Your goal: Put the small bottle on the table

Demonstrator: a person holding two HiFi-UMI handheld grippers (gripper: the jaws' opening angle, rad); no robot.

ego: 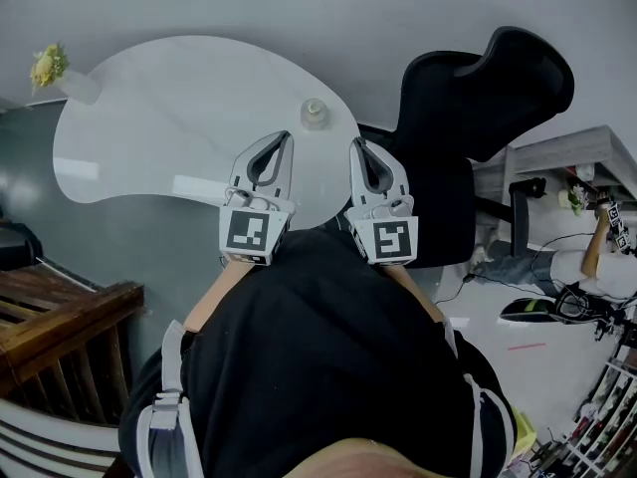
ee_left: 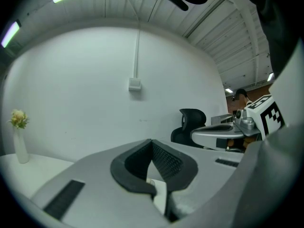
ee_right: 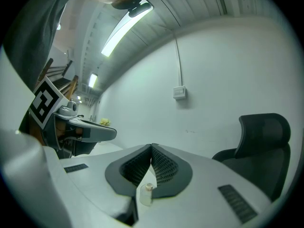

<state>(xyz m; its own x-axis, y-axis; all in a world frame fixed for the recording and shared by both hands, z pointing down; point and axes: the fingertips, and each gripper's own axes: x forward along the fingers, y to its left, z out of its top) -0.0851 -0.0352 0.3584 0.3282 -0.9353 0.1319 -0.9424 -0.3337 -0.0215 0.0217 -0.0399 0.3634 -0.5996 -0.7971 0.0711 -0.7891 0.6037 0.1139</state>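
While both tools hang side by side over the near rim of the white surface, the small bottle stands upright on it just beyond their tips. It is near the rim and touches neither tool.

The left tool is closed, its ribbed pads meeting at the tip with nothing between them. In the left gripper view, only a pale sliver shows through the hollow behind the pads of the left tool, too little to name.

The right tool is likewise closed and empty. In the right gripper view, the small bottle shows through the hollow behind the joined pads of the right tool. Its base is cut off by the tool's body, and its contents cannot be made out.

A vase of yellowish flowers stands at the far left edge of the surface. A black office chair stands to the right, its seat partly hidden behind the right tool. The person's dark torso fills the lower head view and covers most of both forearms. Clutter at the far right is too small to identify.
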